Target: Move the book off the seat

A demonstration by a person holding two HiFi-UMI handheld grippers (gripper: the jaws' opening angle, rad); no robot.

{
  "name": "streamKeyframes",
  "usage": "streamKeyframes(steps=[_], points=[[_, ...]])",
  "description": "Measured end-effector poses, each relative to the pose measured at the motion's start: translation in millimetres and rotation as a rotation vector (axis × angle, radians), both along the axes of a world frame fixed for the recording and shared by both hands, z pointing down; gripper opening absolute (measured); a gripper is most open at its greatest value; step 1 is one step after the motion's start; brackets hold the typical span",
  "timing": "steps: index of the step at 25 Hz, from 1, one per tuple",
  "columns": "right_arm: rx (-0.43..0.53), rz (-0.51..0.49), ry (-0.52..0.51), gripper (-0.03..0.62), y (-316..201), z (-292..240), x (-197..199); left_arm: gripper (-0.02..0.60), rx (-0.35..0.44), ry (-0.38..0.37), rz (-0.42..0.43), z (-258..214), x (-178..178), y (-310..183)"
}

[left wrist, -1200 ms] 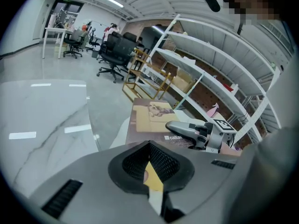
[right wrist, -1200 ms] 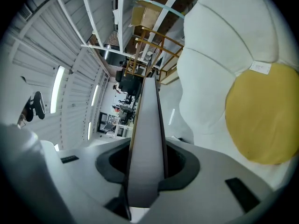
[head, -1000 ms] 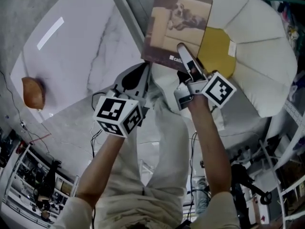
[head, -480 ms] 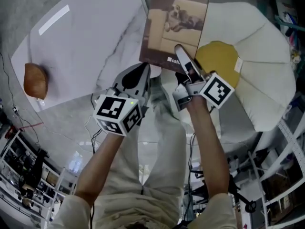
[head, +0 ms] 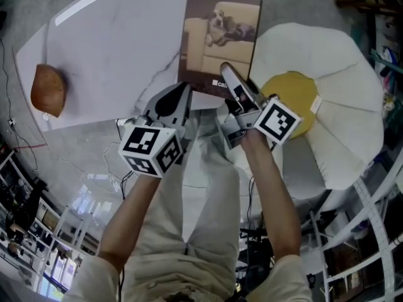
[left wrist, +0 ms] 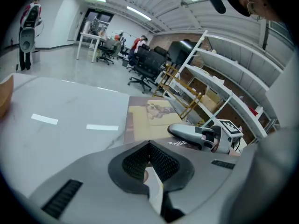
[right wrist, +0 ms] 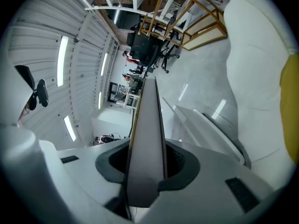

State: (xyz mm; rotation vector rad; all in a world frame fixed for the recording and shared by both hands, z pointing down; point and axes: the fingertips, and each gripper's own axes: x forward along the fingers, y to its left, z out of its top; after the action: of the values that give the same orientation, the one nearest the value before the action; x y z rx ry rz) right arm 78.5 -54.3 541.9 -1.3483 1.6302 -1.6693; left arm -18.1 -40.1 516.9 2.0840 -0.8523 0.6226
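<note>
The book (head: 217, 39) has a brown cover with a dog lying on a sofa. It hangs over the edge of the white marble table (head: 119, 49), left of the white seat (head: 343, 80) and its yellow cushion (head: 296, 96). My right gripper (head: 228, 80) is shut on the book's near edge. In the right gripper view the book (right wrist: 147, 125) stands edge-on between that gripper's (right wrist: 145, 157) jaws. My left gripper (head: 177, 96) is shut and holds nothing, just left of the book's near corner. The left gripper view looks over its jaws (left wrist: 149, 146) at the book (left wrist: 154, 118) and the right gripper (left wrist: 187, 133).
A brown rounded object (head: 48, 90) lies at the table's left end. Shelving and cables stand on the floor around the seat, and office chairs (left wrist: 145, 66) stand far off. The person's legs are below the grippers.
Both grippers and the book have shifted left, from above the seat's edge to above the table's edge. The right gripper has kept its hold on the book.
</note>
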Motion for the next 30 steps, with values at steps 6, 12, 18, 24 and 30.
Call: streamKeyframes(steps=[6, 12, 18, 24, 30], points=[[0.000, -0.108, 0.004, 0.137, -20.7, 4.0, -30.9, 0.009, -0.008, -0.013, -0.089, 4.3, -27.8, -12.4], [0.001, -0.217, 0.008, 0.137, -48.9, 13.8, -69.8, 0.009, -0.013, -0.024, -0.184, 13.3, -60.9, -30.2], [-0.006, -0.311, 0.013, 0.137, -67.4, 22.0, -108.7, 0.009, -0.028, -0.037, -0.268, 19.6, -96.2, -37.7], [-0.036, -0.389, 0.017, 0.137, -75.8, 40.7, -149.3, 0.009, -0.053, -0.050, -0.314, 33.4, -126.5, -42.2], [-0.046, -0.462, 0.018, 0.137, -82.6, 59.2, -180.1, 0.009, -0.064, -0.051, -0.368, 45.4, -147.7, -48.4]])
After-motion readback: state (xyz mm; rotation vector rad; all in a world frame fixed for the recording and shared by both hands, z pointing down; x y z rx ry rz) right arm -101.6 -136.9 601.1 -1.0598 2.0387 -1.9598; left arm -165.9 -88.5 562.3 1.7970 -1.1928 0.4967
